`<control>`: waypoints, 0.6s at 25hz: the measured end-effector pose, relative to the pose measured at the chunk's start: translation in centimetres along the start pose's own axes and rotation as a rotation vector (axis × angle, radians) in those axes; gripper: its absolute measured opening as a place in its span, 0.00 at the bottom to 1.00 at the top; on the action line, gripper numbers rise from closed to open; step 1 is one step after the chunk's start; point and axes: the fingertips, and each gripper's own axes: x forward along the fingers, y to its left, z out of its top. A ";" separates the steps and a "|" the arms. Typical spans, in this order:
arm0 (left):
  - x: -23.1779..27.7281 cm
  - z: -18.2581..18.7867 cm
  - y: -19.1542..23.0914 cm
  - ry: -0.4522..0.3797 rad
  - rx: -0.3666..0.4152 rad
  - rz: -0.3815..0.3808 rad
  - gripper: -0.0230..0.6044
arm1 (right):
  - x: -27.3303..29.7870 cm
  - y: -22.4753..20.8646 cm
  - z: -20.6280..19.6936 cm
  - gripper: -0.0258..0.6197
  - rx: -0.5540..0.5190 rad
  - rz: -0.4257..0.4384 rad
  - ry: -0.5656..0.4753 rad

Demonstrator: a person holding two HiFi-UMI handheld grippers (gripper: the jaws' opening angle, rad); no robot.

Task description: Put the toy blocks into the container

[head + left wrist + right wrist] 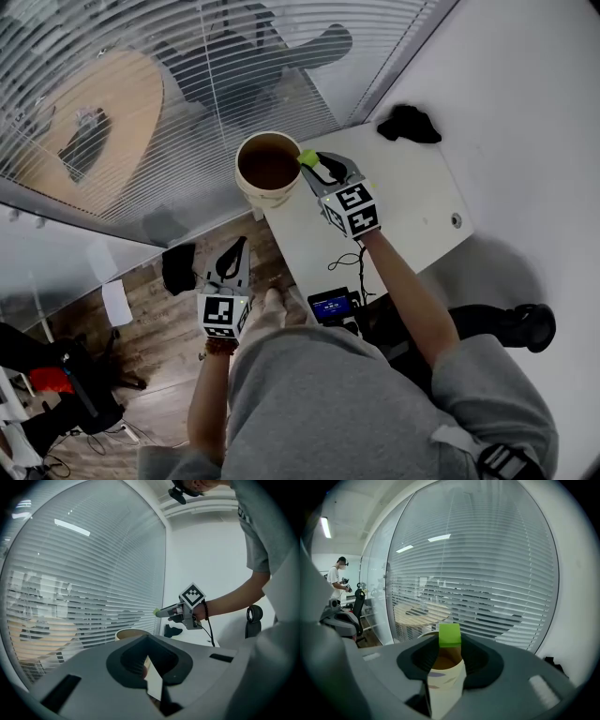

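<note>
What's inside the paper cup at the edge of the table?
Inside the cup only its brown lining shows; no blocks are visible. The green block in the right claw covers part of the rim, and the bottom is dark.

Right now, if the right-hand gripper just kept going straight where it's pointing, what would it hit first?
Most likely the paper container, sitting directly ahead and just below the green block that the right gripper holds. Exact depth is hard to judge.
</note>
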 end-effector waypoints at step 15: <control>-0.4 -0.8 1.1 0.011 -0.020 0.029 0.05 | 3.1 0.0 -1.1 0.28 0.003 0.029 0.046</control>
